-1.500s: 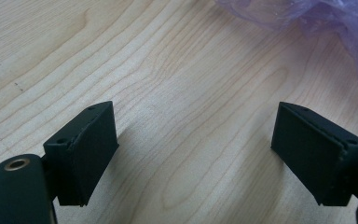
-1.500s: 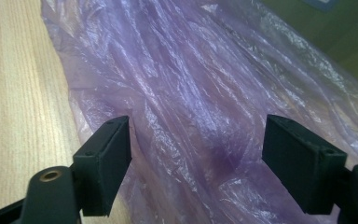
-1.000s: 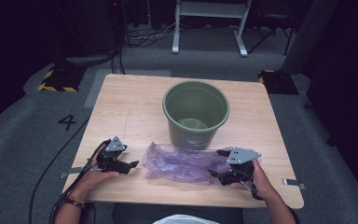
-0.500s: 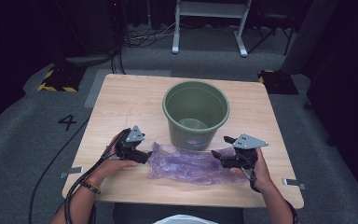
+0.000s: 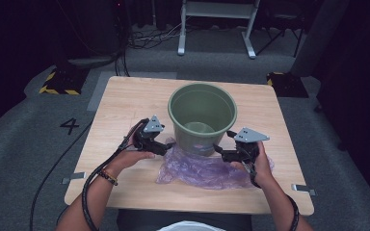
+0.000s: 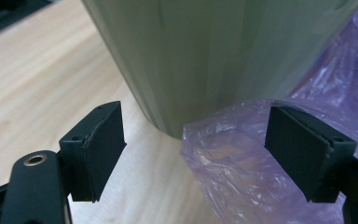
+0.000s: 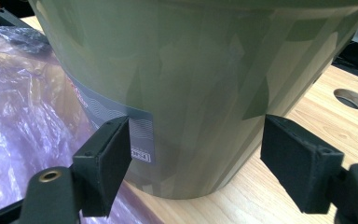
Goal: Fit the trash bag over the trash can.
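Basically, purple plastic bag (image 5: 200,168) lies crumpled at 6 o'clock of green bucket (image 5: 201,115) on worktop (image 5: 125,101): light, floppy, slippery; pinch edge w/ left claw (image 5: 169,144) & right claw (image 5: 218,149), both released.

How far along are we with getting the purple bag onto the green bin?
Nothing looks done yet: the purple bag lies crumpled on the table in front of the green bin, whose inside looks unlined. In hand: both grippers sit open near the bin's base, the left gripper at the bag's edge, the right gripper beside the bin wall; neither grips anything. Probably left: grasp the bag, open it and fit it into the bin.
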A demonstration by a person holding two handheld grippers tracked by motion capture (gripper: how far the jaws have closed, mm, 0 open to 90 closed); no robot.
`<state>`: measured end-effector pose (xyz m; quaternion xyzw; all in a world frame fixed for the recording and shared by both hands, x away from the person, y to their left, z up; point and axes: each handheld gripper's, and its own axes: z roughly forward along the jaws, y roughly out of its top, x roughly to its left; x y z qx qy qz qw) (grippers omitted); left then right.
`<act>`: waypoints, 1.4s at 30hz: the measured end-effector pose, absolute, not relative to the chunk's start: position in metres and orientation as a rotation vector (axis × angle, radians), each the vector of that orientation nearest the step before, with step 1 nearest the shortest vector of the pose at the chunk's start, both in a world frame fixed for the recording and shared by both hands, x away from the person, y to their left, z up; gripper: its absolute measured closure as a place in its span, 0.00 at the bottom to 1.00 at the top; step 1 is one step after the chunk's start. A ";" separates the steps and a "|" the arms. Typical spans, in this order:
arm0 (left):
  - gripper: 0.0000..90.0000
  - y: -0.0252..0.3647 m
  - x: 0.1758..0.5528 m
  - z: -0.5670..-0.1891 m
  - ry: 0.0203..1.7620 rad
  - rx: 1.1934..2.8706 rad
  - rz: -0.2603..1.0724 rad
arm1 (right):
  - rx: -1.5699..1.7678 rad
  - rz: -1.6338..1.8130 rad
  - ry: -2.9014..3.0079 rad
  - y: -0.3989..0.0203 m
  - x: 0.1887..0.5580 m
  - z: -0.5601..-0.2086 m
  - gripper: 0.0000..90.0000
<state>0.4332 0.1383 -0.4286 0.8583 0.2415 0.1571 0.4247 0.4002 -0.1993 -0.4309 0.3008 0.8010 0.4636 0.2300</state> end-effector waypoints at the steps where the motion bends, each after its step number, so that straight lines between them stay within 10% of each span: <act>1: 0.22 0.138 0.434 -0.427 0.599 2.141 0.396 | 0.832 1.280 2.203 -0.198 0.402 -0.431 0.28; 42: 0.24 0.229 0.415 -0.482 0.872 2.201 0.428 | 1.131 1.347 1.964 -0.154 0.429 -0.436 0.21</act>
